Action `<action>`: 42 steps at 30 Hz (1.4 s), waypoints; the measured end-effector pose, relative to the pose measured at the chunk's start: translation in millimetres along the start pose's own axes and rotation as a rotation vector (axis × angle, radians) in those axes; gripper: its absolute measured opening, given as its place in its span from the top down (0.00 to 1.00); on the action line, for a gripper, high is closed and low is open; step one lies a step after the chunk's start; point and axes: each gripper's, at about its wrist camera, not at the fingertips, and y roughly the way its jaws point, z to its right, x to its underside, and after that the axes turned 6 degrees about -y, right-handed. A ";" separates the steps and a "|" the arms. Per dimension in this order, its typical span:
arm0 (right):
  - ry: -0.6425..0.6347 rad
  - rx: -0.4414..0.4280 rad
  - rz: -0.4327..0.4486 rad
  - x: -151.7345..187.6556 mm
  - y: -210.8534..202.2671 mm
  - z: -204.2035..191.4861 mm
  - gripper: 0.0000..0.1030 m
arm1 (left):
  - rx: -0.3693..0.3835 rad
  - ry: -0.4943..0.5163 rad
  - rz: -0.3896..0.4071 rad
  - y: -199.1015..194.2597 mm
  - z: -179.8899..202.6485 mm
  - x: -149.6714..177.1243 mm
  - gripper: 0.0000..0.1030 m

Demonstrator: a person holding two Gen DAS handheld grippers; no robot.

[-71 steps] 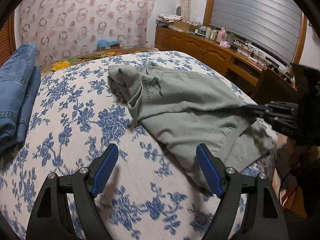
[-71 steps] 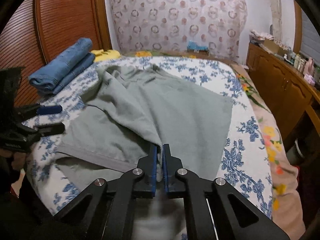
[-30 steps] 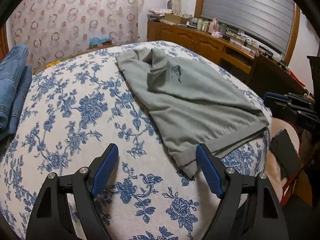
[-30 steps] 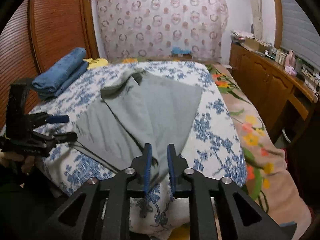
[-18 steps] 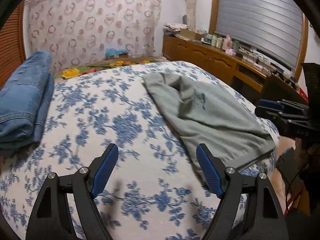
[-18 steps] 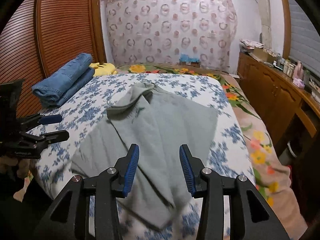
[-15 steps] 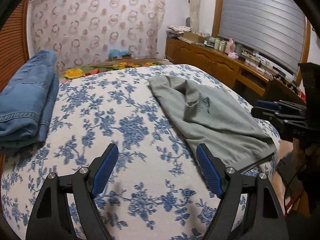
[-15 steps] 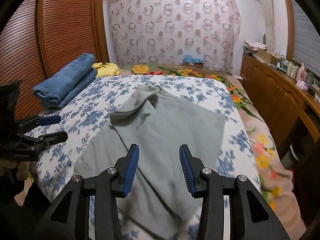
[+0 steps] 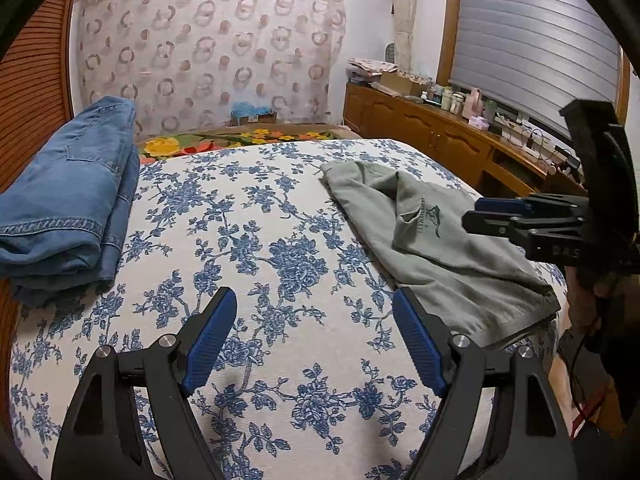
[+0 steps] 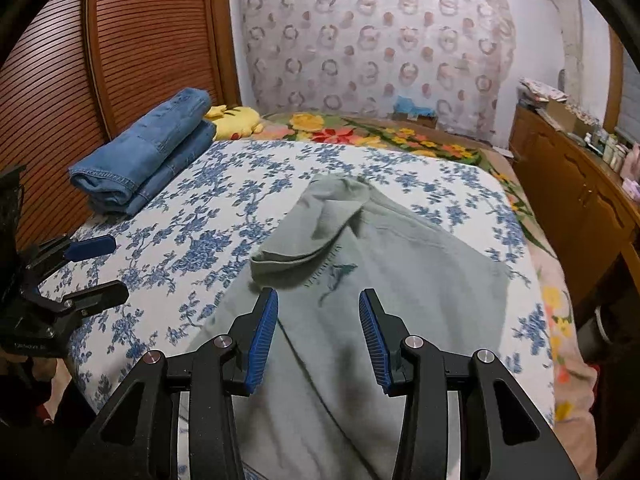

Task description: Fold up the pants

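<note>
Grey-green pants lie loosely folded on the right half of the floral bed, a flap turned over at the far end; they also show in the left wrist view. My right gripper is open and empty just above the near part of the pants; it shows from the side in the left wrist view. My left gripper is open and empty over bare bedspread, left of the pants; it also shows in the right wrist view.
Folded blue jeans lie at the bed's far left, also in the right wrist view. A yellow plush toy sits behind them. A wooden sideboard runs along the right. A slatted wooden door stands on the left.
My right gripper let go of the pants and opened, then rose above them. The pants now lie flat on the bed. My left gripper stayed open and pulled back leftward.
</note>
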 end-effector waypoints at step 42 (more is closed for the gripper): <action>0.096 0.066 -0.156 -32.0 70.0 91.8 0.92 | 0.068 0.103 -0.087 34.7 38.1 -5.3 0.22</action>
